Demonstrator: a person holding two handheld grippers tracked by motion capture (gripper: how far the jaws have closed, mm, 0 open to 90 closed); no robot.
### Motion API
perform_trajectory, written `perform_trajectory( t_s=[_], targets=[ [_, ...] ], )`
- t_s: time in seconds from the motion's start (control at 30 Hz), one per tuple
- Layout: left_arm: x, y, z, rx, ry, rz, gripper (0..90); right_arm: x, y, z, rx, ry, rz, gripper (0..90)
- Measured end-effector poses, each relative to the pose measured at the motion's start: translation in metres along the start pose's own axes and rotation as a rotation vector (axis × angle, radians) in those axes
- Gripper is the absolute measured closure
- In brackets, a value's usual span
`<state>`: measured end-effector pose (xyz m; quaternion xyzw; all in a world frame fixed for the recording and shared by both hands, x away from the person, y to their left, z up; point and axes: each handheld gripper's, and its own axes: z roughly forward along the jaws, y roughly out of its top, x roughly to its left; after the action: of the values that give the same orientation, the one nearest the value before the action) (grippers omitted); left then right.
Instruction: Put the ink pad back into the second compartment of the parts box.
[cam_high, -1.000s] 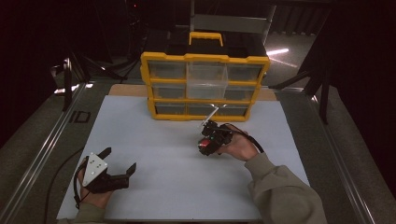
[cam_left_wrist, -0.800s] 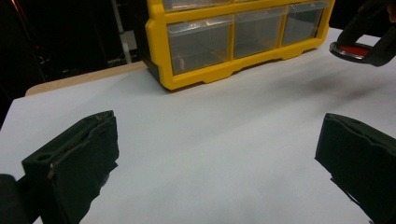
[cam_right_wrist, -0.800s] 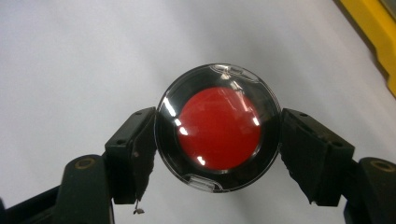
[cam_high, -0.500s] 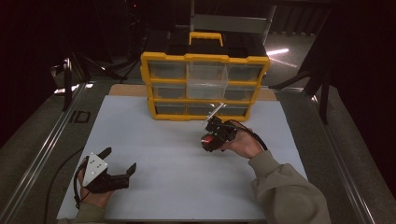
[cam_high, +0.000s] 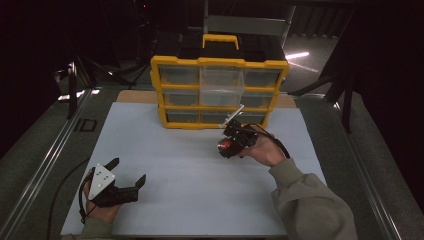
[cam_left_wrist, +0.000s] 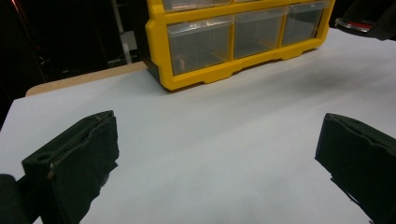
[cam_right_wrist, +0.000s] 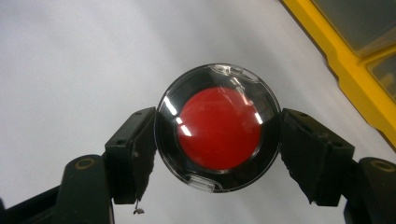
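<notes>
My right gripper is shut on a round black case with a red inside and a clear lid. One jaw presses on each side of the case, which hangs just above the white mat. It hovers in front of the lower right drawers of the yellow drawer organizer. My left gripper rests low at the mat's near left corner, open. In the left gripper view its jaws stand wide apart with bare mat between them. The organizer's lower drawers show ahead of it.
The white mat covers most of the table. The organizer stands at its far edge with a yellow handle on top. Metal rails run along the table's left side. The right sleeve reaches in from the bottom right.
The right hand has shifted slightly toward the organizer and turned a little, still holding the round case. The left gripper has stayed where it was.
</notes>
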<state>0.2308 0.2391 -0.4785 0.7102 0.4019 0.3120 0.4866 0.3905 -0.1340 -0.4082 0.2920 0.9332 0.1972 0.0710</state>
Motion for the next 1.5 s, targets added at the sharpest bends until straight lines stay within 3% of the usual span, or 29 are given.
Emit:
perform_trajectory(
  t_s=[1.5],
  targets=[
    [0.0, 0.0, 0.0, 0.002, -0.001, 0.002, 0.0, -0.026, -0.001, -0.038, -0.024, -0.058, 0.064, 29.7]
  ],
)
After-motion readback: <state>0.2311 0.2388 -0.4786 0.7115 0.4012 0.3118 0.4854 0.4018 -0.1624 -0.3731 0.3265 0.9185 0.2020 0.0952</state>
